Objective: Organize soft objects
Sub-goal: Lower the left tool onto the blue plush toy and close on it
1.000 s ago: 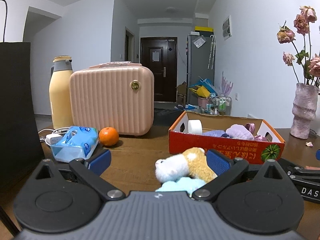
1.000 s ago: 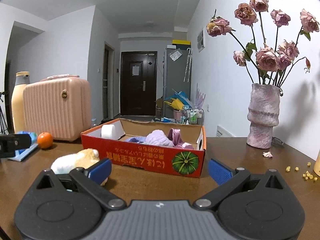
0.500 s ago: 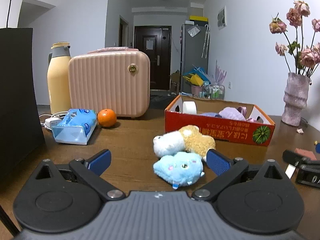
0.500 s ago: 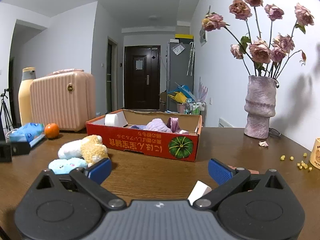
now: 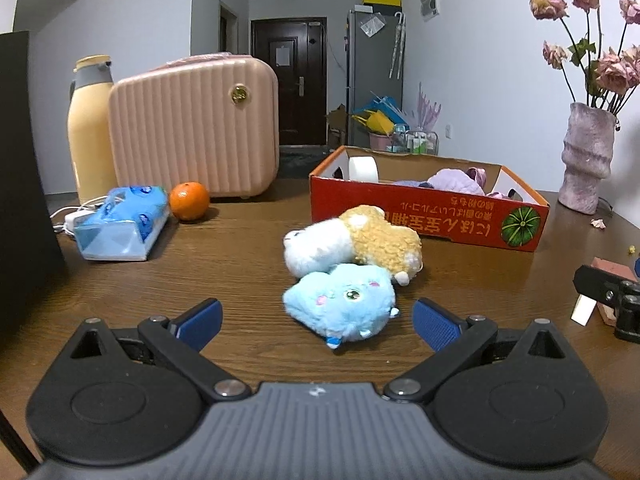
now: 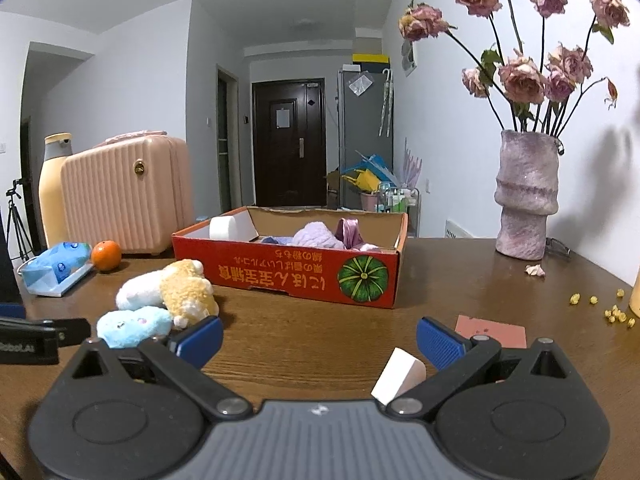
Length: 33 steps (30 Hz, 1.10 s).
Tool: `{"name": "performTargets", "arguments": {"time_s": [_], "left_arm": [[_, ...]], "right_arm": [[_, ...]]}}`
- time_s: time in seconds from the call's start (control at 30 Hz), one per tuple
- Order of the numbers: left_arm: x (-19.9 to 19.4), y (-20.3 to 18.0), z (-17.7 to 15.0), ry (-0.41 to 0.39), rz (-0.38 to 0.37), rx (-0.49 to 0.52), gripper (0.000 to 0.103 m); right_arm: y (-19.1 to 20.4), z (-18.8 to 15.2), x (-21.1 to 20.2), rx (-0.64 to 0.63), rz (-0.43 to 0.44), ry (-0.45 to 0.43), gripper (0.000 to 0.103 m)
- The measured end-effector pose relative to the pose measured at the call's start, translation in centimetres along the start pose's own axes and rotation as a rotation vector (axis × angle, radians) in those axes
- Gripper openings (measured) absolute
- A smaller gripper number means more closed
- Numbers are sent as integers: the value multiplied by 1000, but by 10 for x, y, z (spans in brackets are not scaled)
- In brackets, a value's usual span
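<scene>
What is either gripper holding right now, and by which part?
Nothing. The left gripper is open, with the blue plush lying loose on the table between its fingers. The right gripper is open over bare table.

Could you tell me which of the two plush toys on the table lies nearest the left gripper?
The light blue plush, just ahead of the open left gripper. The white-and-tan plush lies behind it, closer to the red box.

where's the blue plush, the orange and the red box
blue plush (image 5: 340, 304), left wrist view, on its face.
orange (image 5: 189, 201), left wrist view, on its front.
red box (image 6: 288, 276), right wrist view, on its printed front wall.
</scene>
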<state>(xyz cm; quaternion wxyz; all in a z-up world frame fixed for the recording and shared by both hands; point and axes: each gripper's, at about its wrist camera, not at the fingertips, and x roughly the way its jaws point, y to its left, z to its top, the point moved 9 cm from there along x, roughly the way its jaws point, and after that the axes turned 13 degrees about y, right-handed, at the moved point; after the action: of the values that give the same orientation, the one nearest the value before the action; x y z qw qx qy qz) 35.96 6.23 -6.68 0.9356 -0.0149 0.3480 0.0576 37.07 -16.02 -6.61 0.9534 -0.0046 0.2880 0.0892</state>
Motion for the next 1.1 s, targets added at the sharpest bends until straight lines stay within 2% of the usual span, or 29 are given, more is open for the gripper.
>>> {"name": "performTargets", "arguments": {"time_s": [0.17,0.43,0.93,1.0,1.03,1.1], "left_arm": [[26,-8,7,43,6,-14,103],[68,-13,21,113,57,-59,103],[105,-14,29,193,62,-79,103],[106,-14,27,202,53,-81,97],[107,-13,27,204,52,-83,89],[108,-13,26,214,28,-92,85]], "right_arm": [[-5,3,9,1,-4,5,103],[-20,10,28,9,-25,3,103],[-32,23,62,14,-10,34,103],[-34,23,62,27,-6,38,103],[-35,23,62,31,-7,41,103],[-37,22,62,37,-8,45,103]]}}
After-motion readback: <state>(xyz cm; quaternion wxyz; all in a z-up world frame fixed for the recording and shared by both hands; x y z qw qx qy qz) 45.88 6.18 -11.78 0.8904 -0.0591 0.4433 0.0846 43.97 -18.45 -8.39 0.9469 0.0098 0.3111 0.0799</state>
